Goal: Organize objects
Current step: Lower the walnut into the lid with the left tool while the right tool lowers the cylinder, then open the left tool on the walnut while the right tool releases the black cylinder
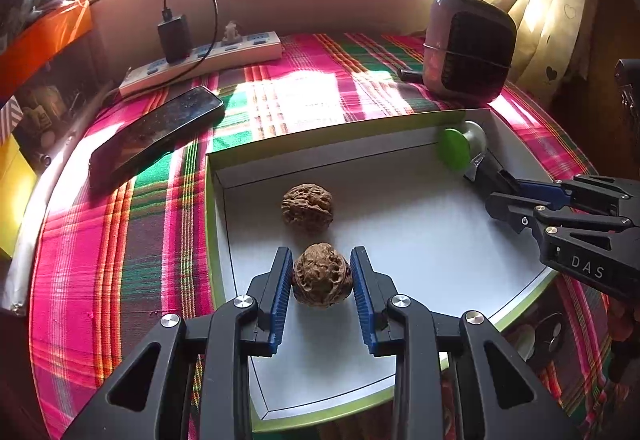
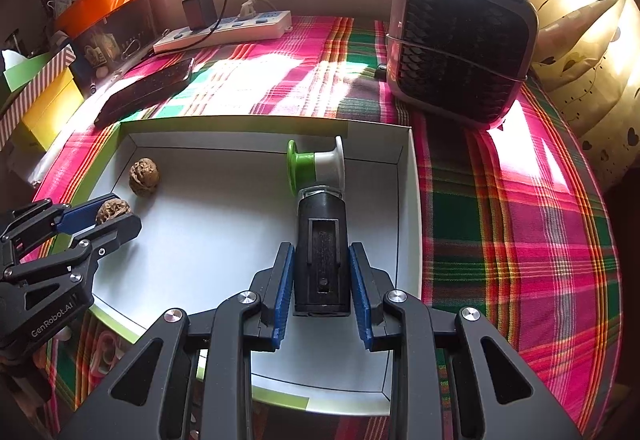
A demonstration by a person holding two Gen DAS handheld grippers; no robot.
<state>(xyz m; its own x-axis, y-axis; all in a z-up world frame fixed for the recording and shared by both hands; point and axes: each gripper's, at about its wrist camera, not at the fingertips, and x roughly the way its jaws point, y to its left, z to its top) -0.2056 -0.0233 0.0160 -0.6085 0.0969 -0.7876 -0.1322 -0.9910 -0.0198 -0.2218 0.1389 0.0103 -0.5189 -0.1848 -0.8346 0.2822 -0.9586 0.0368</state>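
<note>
A white shallow box with a green rim (image 1: 400, 216) (image 2: 224, 224) lies on the plaid cloth. My left gripper (image 1: 322, 272) (image 2: 120, 212) is shut on a brown walnut (image 1: 322, 274) (image 2: 113, 211) just above the box floor. A second walnut (image 1: 307, 206) (image 2: 144, 176) lies in the box just beyond it. My right gripper (image 2: 322, 272) (image 1: 500, 196) is shut on a black cylindrical object (image 2: 322, 256) (image 1: 486, 172) at the box's right side. A green and white spool (image 2: 315, 165) (image 1: 460, 144) lies in the far right corner, touching the black object's tip.
A black phone (image 1: 156, 136) (image 2: 148, 88) lies on the cloth left of the box. A white power strip with a charger (image 1: 200, 58) (image 2: 224, 28) sits at the back. A small heater (image 1: 468, 44) (image 2: 460, 44) stands at the back right. Boxes crowd the left edge.
</note>
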